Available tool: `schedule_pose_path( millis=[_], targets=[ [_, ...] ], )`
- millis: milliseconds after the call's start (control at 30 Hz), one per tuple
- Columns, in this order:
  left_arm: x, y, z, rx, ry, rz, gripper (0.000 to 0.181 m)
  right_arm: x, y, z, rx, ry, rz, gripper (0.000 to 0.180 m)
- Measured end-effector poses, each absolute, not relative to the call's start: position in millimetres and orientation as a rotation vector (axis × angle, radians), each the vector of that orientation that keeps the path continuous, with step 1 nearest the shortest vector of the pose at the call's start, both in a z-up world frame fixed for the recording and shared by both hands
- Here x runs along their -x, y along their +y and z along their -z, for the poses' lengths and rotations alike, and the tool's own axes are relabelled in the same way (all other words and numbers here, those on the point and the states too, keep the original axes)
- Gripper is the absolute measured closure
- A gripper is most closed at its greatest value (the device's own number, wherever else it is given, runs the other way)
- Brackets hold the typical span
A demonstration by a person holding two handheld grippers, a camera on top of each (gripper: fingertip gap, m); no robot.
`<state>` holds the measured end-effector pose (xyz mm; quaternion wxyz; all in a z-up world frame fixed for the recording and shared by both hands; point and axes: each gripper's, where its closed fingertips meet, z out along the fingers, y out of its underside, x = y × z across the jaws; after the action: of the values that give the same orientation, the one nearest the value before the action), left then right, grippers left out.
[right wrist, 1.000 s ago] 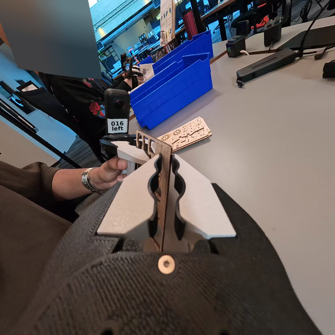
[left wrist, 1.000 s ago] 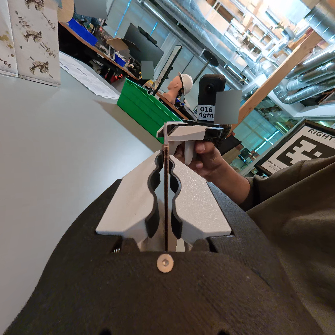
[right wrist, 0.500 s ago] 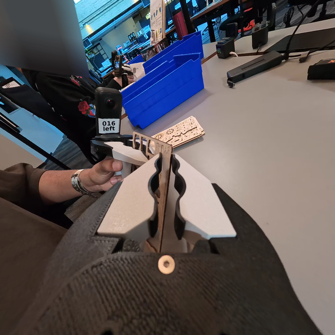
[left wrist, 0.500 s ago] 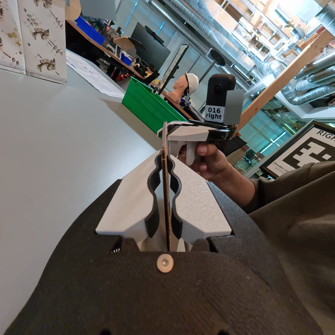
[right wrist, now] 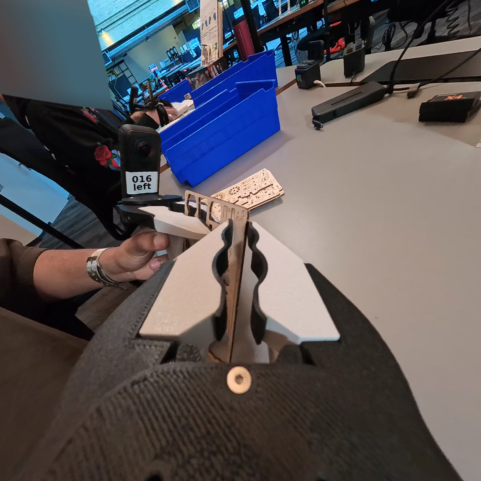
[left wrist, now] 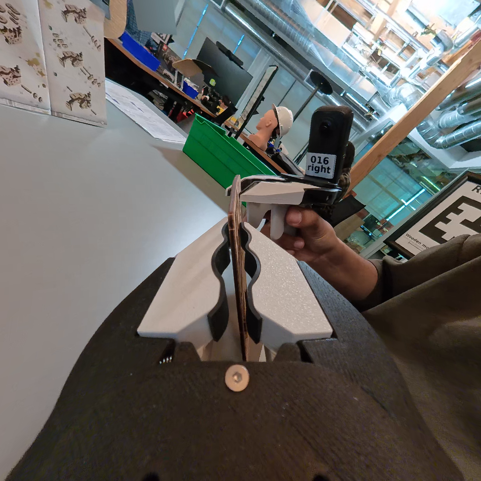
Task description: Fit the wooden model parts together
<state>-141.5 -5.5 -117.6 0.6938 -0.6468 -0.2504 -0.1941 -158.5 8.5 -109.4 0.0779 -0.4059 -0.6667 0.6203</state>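
A thin laser-cut wooden sheet (left wrist: 239, 286) stands edge-on between the fingers of my left gripper (left wrist: 235, 225), which is shut on it. My right gripper (right wrist: 238, 222) is shut on the same sheet (right wrist: 235, 286) from the opposite end. In the right wrist view the sheet's cut-out top edge reaches to the left gripper (right wrist: 205, 226), held by a hand. In the left wrist view the right gripper (left wrist: 234, 188) clamps the sheet's far end. Both hold the sheet in the air above the grey table (right wrist: 364, 208). A stack of more wooden part sheets (right wrist: 250, 188) lies on the table beyond.
Blue bins (right wrist: 221, 135) stand behind the stack. Black devices (right wrist: 346, 104) and a black box (right wrist: 450, 106) with cables lie at the far right. A green bin (left wrist: 218, 153) and standing instruction sheets (left wrist: 52, 65) are on the table's other side. A person sits behind. Left and right tips are no more than a few centimetres apart.
Both grippers stay shut on the sheet. The pair has tilted and shifted slightly, so the background has slid a little in both views.
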Motion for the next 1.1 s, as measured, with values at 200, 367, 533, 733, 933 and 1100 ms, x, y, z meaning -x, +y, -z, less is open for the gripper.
schedule_pose_path(
  millis=[200,367,533,733,933,1100],
  targets=[
    [142,-6,116,1.446,-0.555,0.412,0.18,159,8,108,1.158,-1.968,-1.777,0.169],
    [144,-7,115,1.433,-0.556,0.425,0.181,162,9,106,1.102,-1.923,-1.691,0.166],
    [157,-18,111,1.3,-0.636,0.55,0.181,161,6,93,1.044,-1.888,-1.767,0.158],
    [157,-20,109,1.313,-0.601,0.539,0.181,162,7,102,1.101,-1.955,-1.795,0.152],
    [146,-13,107,1.347,-0.548,0.531,0.181,157,2,104,1.123,-1.977,-1.88,0.168],
    [144,-12,108,1.372,-0.538,0.492,0.181,156,2,105,1.125,-2.005,-1.871,0.169]
  ],
)
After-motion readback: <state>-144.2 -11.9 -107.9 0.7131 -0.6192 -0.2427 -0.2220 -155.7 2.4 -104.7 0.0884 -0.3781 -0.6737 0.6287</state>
